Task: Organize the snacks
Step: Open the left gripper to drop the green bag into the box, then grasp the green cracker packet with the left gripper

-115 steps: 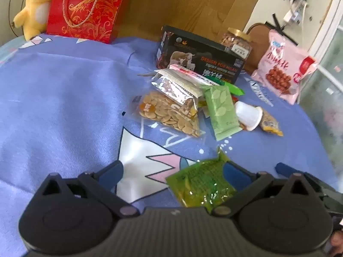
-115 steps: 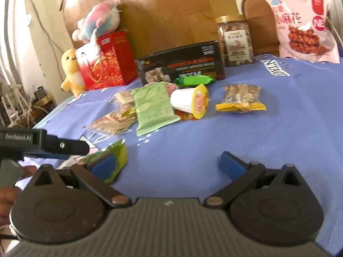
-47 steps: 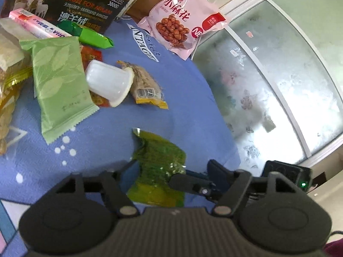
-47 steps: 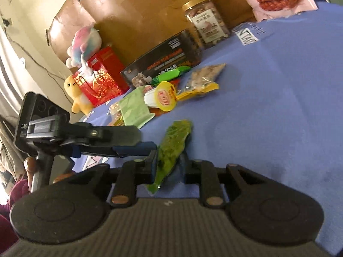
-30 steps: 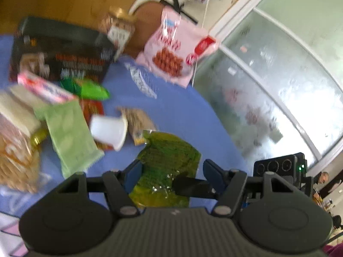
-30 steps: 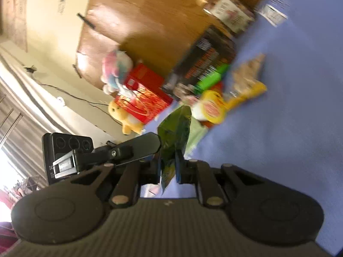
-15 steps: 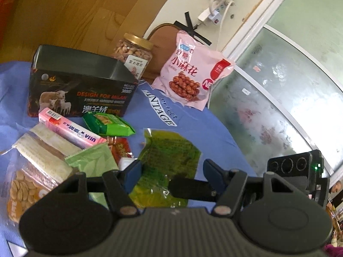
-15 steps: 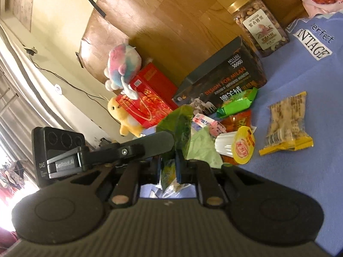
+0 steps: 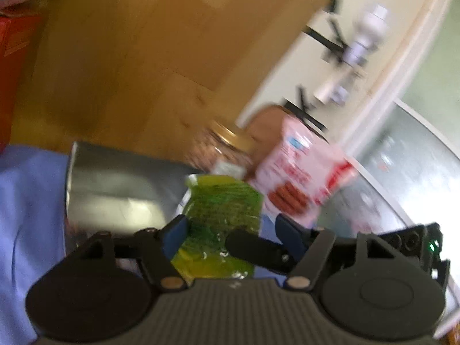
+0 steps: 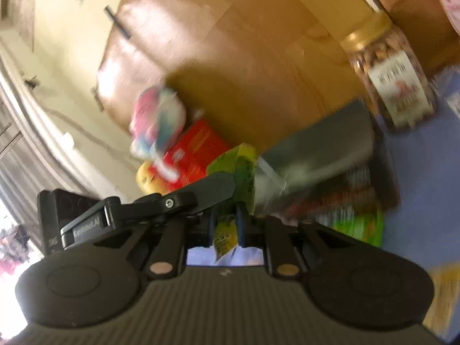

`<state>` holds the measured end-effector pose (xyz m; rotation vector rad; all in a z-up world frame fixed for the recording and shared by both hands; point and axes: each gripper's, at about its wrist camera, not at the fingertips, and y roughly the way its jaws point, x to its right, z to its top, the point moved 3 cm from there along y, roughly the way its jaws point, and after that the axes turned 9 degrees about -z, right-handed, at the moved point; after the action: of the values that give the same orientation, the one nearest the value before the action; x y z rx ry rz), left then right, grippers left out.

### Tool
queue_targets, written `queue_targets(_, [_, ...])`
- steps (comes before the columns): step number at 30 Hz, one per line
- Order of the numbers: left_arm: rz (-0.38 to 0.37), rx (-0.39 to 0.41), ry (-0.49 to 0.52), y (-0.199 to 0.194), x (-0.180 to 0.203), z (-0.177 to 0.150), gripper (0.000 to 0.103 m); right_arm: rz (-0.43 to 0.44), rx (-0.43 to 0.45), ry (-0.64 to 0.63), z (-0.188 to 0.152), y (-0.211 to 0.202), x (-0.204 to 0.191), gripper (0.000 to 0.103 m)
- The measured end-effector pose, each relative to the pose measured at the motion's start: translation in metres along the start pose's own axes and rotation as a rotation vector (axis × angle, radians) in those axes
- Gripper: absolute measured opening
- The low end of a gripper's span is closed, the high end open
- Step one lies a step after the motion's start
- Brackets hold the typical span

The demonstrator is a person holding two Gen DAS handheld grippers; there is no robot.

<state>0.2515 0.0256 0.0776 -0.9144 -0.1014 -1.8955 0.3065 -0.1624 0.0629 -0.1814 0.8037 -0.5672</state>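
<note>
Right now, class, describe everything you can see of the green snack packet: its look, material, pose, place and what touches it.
The green snack packet is a flat pouch of glossy, crinkled see-through film, dark green contents above, yellower near the bottom, with a sealed top edge. It hangs upright in the air, off the blue cloth. The right gripper pinches its lower edge between nearly closed, slightly opening jaws. The left gripper flanks it with jaws opening; its left finger sits at the packet's edge, contact unclear through blur.
</note>
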Motion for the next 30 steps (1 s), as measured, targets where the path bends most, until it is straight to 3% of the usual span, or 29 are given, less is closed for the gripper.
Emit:
queue_targets(3, [0.067, 0.001, -0.042, 0.019, -0.022, 0.015, 0.07, -0.169, 0.023, -0.054, 0.015, 0.019, 0.01, 0.026])
queue_targets(4, [0.095, -0.007, -0.05, 0.021, -0.026, 0.014, 0.07, -0.189, 0.032, -0.059, 0.015, 0.016, 0.013, 0.026])
queue_targets(6, [0.081, -0.003, -0.041, 0.015, -0.027, 0.008, 0.07, -0.174, 0.06, -0.074, 0.01, -0.002, 0.017, 0.026])
queue_targets(9, [0.026, 0.006, -0.008, -0.006, -0.019, -0.012, 0.07, -0.17, 0.085, -0.089, -0.008, -0.035, 0.025, 0.037])
queue_targets(12, [-0.017, -0.03, -0.021, -0.013, -0.014, -0.032, 0.072, -0.191, 0.005, -0.043, -0.031, -0.039, 0.038, 0.042])
queue_targets(14, [0.004, -0.068, -0.029, -0.008, -0.011, -0.042, 0.073, -0.271, -0.037, -0.045, -0.042, -0.029, 0.046, 0.044])
queue_targets(16, [0.06, -0.124, -0.054, 0.007, -0.012, -0.049, 0.073, -0.337, -0.082, 0.046, -0.046, -0.019, 0.063, 0.048])
queue_targets(18, [0.095, -0.17, -0.092, 0.022, -0.017, -0.058, 0.073, -0.269, -0.107, 0.178, -0.05, -0.016, 0.078, 0.048])
queue_targets(20, [0.096, -0.179, -0.122, 0.032, -0.022, -0.063, 0.073, -0.25, -0.13, 0.217, -0.054, -0.015, 0.083, 0.045])
queue_targets(21, [0.095, -0.184, -0.136, 0.037, -0.023, -0.064, 0.073, -0.231, -0.147, 0.229, -0.057, -0.015, 0.084, 0.03])
queue_targets(22, [0.086, -0.195, -0.161, 0.041, -0.022, -0.065, 0.069, -0.208, -0.157, 0.25, -0.059, -0.016, 0.084, 0.025])
queue_targets(25, [0.081, -0.196, -0.135, 0.043, -0.005, -0.069, 0.06, -0.212, -0.103, 0.215, -0.055, -0.038, 0.074, 0.023])
queue_targets(30, [-0.023, -0.176, -0.063, 0.02, 0.042, -0.082, 0.059, -0.14, -0.008, 0.175, -0.064, -0.098, 0.06, 0.022])
